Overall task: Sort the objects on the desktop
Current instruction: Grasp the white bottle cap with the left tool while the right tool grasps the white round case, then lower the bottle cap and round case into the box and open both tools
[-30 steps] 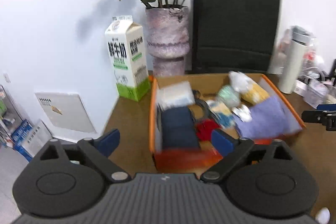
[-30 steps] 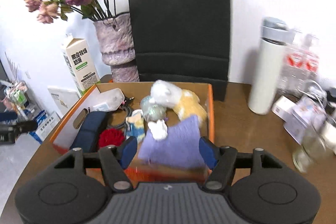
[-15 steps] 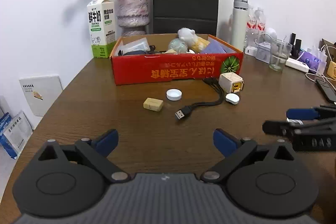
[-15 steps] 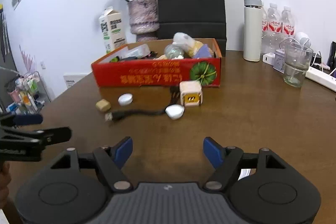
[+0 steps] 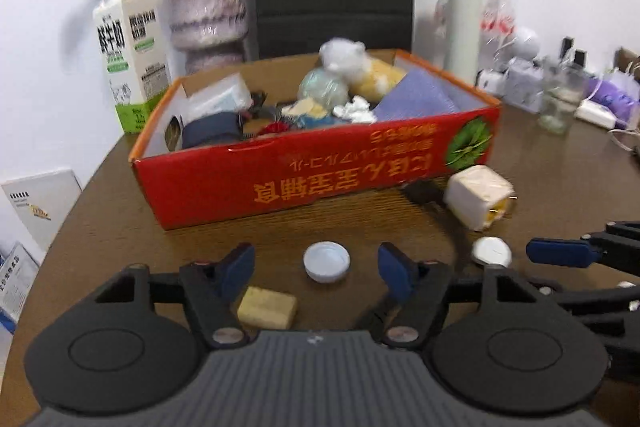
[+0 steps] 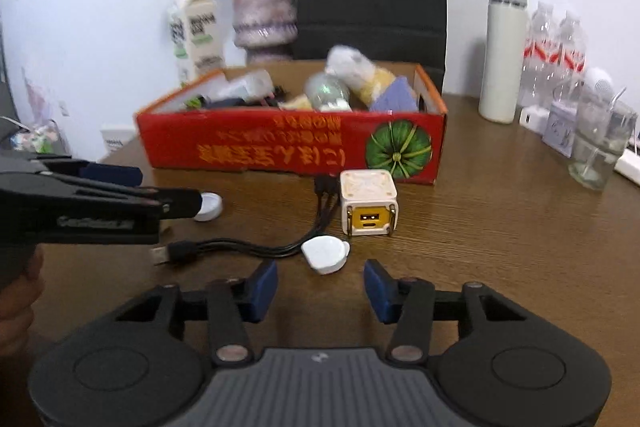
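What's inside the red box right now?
The red box holds a clear plastic packet, a dark blue case, a purple cloth, a white plush, a pale green ball and something yellow. Whatever lies beneath them is covered.

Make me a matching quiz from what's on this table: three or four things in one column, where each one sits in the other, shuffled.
Things:
1. bottle cap
2. cube charger
3. milk carton
4. white bear toy

Places:
A. inside the red box
B. beside the flower vase
C. between the left gripper's closing jaws, untouched
D. in front of the pumpkin picture on the box

Pairs: 1-C, 2-D, 3-B, 4-A
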